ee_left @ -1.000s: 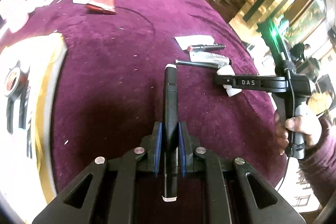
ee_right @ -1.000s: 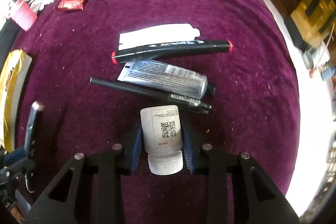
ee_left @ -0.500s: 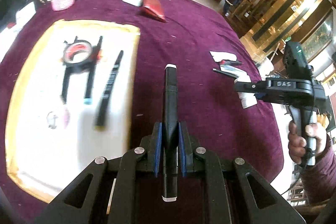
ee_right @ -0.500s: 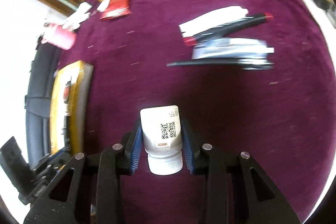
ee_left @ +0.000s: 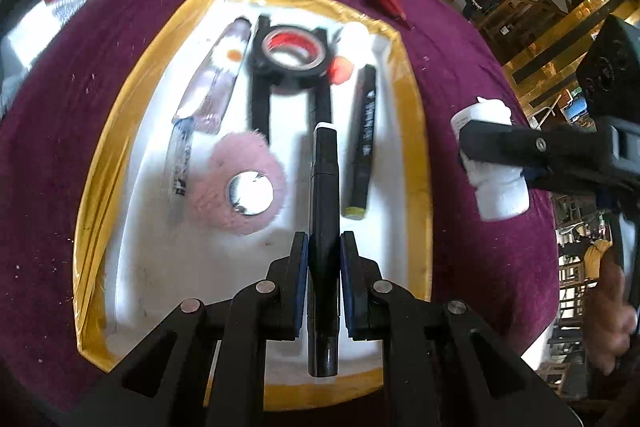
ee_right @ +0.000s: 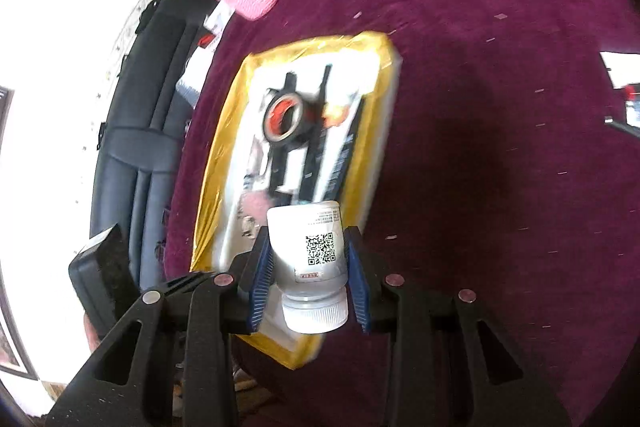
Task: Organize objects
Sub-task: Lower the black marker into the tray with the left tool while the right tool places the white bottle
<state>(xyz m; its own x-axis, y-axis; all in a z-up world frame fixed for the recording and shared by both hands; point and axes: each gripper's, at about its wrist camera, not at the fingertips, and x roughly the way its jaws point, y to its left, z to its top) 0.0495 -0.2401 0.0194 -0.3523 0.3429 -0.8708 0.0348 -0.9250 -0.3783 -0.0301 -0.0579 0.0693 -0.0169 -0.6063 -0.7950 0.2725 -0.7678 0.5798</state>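
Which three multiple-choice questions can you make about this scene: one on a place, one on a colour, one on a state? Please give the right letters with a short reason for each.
1. Where does the tape roll lie?
A. In the tray
B. On the purple cloth
C. In a gripper

2. What colour is the tray's rim?
A. Blue
B. Yellow
C. Green

3. What does the right gripper hold?
A. Nothing
B. A black marker
C. A white bottle

Answers:
1. A: the roll sits on the tray's white floor, among the other things.
2. B: a yellow border runs round the tray.
3. C: the jaws are closed on the bottle; the left gripper holds the black marker.
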